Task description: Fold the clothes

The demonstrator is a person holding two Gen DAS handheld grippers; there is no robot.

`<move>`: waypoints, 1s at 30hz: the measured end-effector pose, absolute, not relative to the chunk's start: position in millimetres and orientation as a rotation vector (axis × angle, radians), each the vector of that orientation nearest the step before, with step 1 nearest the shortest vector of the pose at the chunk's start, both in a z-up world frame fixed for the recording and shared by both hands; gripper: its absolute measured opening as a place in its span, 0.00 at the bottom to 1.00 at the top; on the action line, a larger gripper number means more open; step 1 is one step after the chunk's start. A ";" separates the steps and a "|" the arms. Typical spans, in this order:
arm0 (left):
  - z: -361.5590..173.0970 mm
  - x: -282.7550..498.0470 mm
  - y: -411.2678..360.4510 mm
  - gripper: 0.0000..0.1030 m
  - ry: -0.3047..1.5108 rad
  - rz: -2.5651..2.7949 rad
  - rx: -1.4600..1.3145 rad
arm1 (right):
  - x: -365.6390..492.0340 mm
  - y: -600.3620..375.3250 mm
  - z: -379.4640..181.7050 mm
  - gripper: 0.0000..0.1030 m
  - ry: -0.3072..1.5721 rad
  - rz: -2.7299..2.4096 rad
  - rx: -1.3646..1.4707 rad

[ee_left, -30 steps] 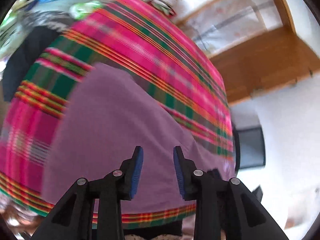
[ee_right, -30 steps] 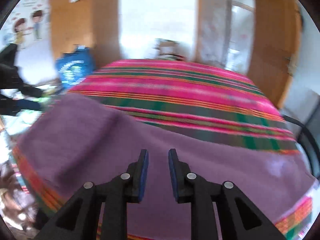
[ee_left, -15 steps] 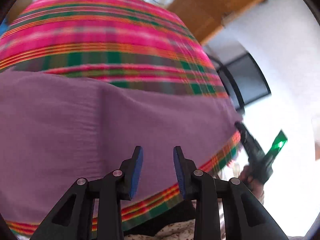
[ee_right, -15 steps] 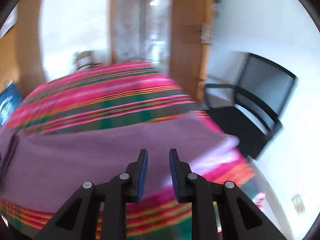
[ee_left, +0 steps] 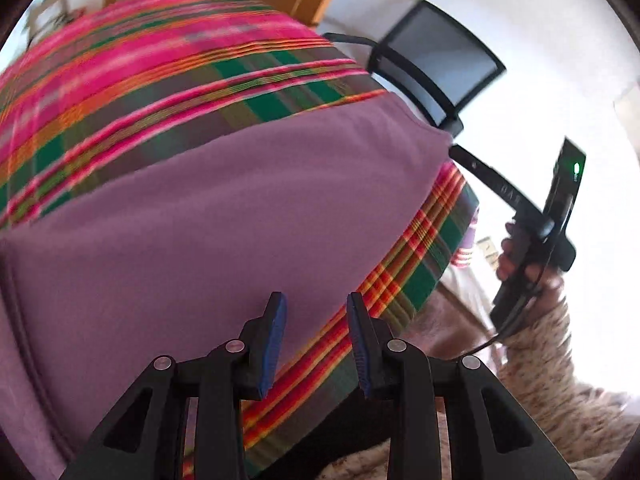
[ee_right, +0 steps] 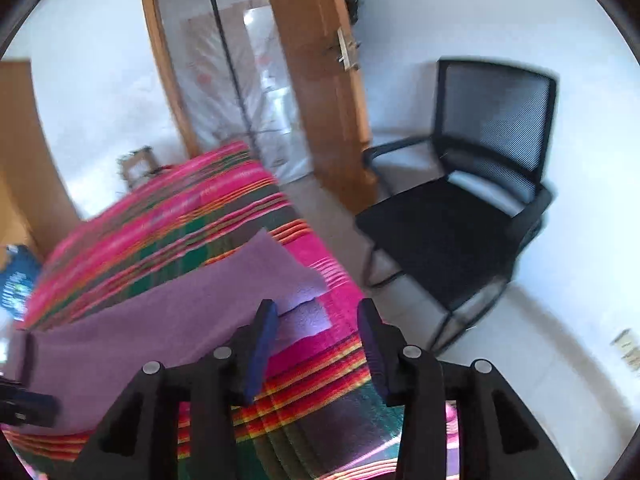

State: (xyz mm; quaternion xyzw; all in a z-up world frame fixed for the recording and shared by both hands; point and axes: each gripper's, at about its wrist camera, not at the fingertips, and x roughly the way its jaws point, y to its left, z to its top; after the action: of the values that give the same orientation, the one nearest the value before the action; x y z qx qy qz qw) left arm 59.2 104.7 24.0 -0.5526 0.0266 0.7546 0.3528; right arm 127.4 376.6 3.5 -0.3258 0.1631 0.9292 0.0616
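A purple garment (ee_left: 224, 208) lies spread flat on a bed with a pink, green and orange plaid cover (ee_left: 120, 80). My left gripper (ee_left: 316, 300) hangs open above the garment's near edge, where the cover's striped border shows, with nothing between its blue pads. In the right wrist view the garment's right end (ee_right: 256, 276) shows a lifted corner flap. My right gripper (ee_right: 316, 308) hovers just over that end; its jaws are opening and hold nothing. A hand (ee_left: 512, 252) in a speckled sleeve holds the right tool beyond the bed's corner.
A black mesh office chair (ee_right: 460, 216) stands on the pale floor close to the bed's right side. A wooden door (ee_right: 320, 80) stands open behind the bed. A blue bag (ee_right: 16, 280) sits at the far left.
Both views have swept right along the garment to its right end and the bed's corner. The right jaws stand wider. The chair and the hand with the right tool came into view.
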 end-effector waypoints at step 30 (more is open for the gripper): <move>25.2 57.8 160.2 0.31 0.301 2.029 -1.366 | 117.7 386.8 8.3 0.04 0.392 3.126 -1.216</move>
State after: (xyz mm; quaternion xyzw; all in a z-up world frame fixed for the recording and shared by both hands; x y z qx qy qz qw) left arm 57.8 160.2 25.2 -0.5227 0.1151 0.7766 0.3323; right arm 117.7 386.8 8.3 -0.3577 0.1153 0.9192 -0.1174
